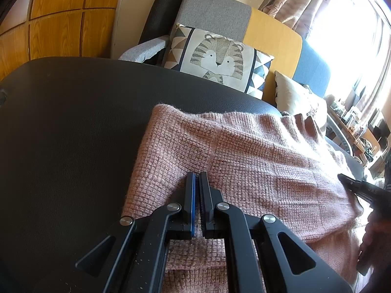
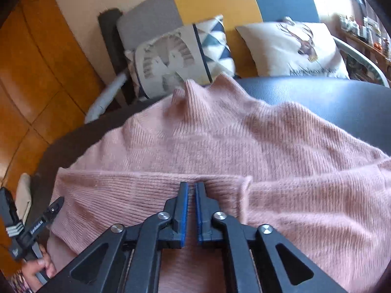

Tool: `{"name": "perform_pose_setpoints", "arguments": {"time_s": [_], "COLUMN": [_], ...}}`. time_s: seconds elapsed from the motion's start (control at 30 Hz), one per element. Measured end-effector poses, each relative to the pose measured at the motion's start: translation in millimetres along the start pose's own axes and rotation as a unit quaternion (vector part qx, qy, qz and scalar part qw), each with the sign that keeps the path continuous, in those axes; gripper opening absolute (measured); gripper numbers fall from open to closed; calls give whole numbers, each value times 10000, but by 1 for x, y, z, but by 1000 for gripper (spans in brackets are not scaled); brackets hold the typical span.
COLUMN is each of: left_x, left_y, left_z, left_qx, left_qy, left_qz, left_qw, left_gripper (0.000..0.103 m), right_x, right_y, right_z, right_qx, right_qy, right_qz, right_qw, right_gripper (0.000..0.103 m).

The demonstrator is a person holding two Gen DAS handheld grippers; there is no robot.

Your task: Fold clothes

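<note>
Pink knit sweater [image 2: 220, 146] lies spread across a dark leather surface [image 1: 61, 122], filling the lower centre and right of both frames, its ribbed collar bunched upward at upper centre of the right wrist view. The left gripper [image 1: 197, 178] and right gripper [image 2: 191, 186], each at bottom centre of its own view, both stand narrowed to a slit over a fold of the knit; whether either actually pinches it cannot be told. A tiger-print cushion [image 1: 217, 58] rests behind.
</note>
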State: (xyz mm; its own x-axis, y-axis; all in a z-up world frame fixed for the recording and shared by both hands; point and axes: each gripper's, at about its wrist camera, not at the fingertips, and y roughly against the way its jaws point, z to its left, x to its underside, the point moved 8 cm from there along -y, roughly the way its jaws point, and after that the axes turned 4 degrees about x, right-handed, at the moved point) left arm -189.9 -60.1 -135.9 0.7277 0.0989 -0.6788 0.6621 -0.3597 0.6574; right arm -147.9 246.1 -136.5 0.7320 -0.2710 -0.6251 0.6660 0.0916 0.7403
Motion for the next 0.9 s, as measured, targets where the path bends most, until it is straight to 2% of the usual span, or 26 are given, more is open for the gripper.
{"name": "perform_pose_setpoints", "arguments": {"time_s": [0.1,0.3,0.4,0.47,0.5,0.6,0.73,0.8,0.9], "left_x": [0,0,0,1,1,1,1,0,1], "left_y": [0,0,0,0,0,0,1,1,0], "left_z": [0,1,1,1,0,0,0,0,-1], "left_qx": [14,29,8,-13,-21,-22,-9,-17,-41], "left_qy": [7,22,5,-14,-19,-16,1,-7,-29], "left_qz": [-3,-7,-13,-19,-20,-16,-5,-2,2], "left_qw": [10000,10000,10000,10000,10000,10000,10000,10000,10000], "left_gripper": [6,6,6,6,6,6,6,6,6], "right_x": [1,-1,-6,-9,-7,15,48,56,58], "right_y": [2,2,13,34,43,50,41,43,51], "right_z": [-17,-21,-23,-9,0,35,48,37,7], "right_qx": [20,25,121,-281,-560,-857,-522,-526,-146], "right_qy": [-356,-378,-631,-723,-700,-157,424,408,217], "right_qz": [-85,-105,-170,-410,-443,-134,198,173,91], "right_qw": [9993,9992,9978,9961,9950,9961,9975,9976,9996], "right_gripper": [0,0,2,10,10,11,11,10,7]}}
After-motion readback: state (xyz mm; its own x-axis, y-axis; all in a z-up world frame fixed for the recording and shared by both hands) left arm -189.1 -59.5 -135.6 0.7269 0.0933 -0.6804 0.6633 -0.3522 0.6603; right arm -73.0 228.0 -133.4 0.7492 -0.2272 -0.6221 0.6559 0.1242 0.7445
